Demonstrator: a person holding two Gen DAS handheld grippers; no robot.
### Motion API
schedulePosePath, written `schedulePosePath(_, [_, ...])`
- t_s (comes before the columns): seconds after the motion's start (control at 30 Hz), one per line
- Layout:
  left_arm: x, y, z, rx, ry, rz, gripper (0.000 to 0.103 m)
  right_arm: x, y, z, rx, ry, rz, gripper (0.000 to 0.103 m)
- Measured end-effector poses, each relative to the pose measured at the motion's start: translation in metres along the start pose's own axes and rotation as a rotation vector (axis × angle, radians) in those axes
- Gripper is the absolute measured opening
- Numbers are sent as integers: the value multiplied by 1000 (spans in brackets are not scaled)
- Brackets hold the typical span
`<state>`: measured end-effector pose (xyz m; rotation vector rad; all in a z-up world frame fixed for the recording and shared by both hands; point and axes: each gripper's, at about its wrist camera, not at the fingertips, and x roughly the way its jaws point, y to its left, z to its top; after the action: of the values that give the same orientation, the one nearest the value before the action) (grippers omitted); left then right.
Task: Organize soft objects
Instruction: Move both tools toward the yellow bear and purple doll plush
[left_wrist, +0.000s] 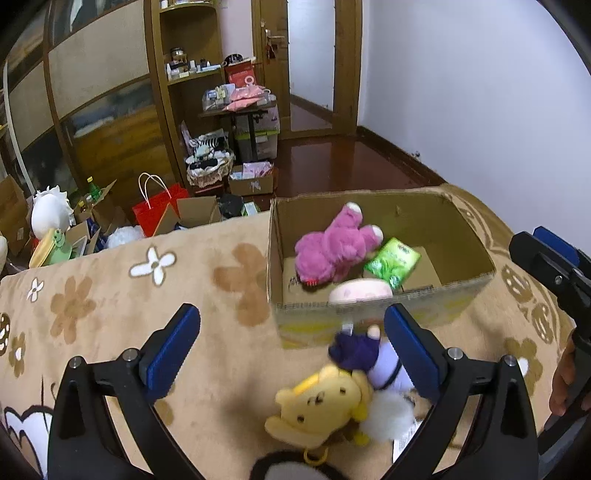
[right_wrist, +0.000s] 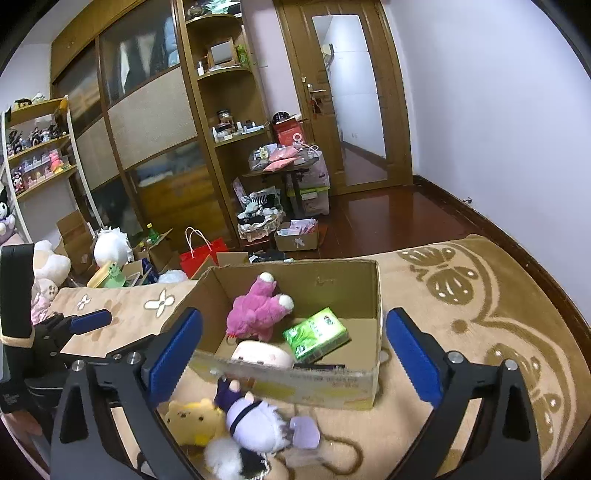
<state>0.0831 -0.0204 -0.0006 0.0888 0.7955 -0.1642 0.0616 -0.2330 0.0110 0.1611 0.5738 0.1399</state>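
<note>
An open cardboard box stands on the beige flowered blanket. In it lie a pink plush bear, a green tissue pack and a pale pink round plush. In front of the box lie a yellow bear plush, a purple-and-white doll and a white pompom. My left gripper is open above the yellow bear. My right gripper is open over the box's near wall.
The blanket ends at a drop to a cluttered floor with a red bag, boxes and a white plush. Shelves and a door stand behind. The right gripper shows at the left view's right edge.
</note>
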Motion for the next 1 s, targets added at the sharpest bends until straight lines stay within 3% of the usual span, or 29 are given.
schedulePosePath(0.47, [-37, 3, -24, 19, 22, 27, 99, -31, 19, -25, -30, 56, 15, 103])
schedulePosePath(1.0, [0, 8, -44, -17, 149, -30, 99, -15, 31, -69, -67, 161, -1, 103])
